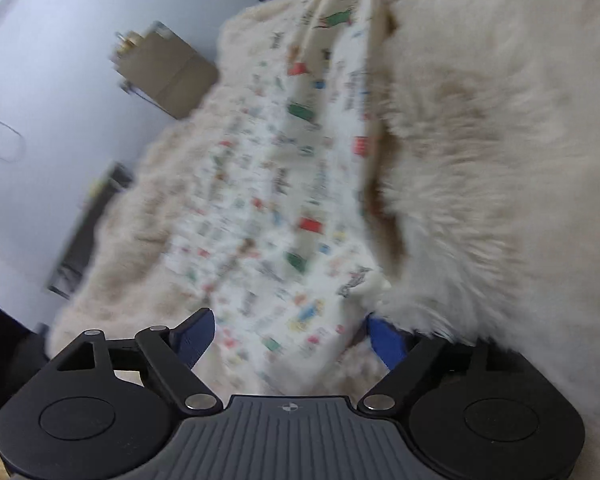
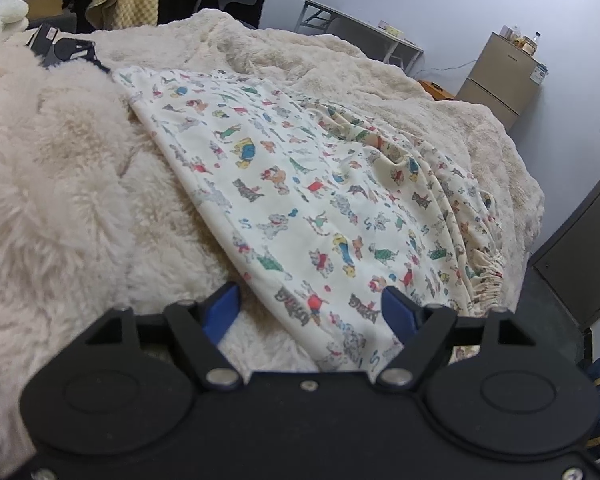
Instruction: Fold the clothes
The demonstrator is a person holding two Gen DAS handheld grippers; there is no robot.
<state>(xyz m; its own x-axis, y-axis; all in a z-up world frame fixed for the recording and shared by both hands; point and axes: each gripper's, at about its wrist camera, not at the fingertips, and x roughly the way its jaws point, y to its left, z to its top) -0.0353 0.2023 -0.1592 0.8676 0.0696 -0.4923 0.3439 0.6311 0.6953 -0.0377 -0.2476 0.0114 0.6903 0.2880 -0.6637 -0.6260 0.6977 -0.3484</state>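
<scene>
The printed garment [image 2: 300,200] lies spread on the fluffy blanket [image 2: 80,208], one layer seemingly doubled over — further folds remain. Both the left gripper [image 1: 288,336] and right gripper [image 2: 310,308] gape empty at its near edge.

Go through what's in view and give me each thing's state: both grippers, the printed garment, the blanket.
Left gripper: jaws open, holding nothing, printed cloth between them.
Right gripper: jaws open, straddling the garment's near edge.
Printed garment: spread on the blanket, bunched at the elastic side.
Blanket: rumpled, under the garment.
</scene>
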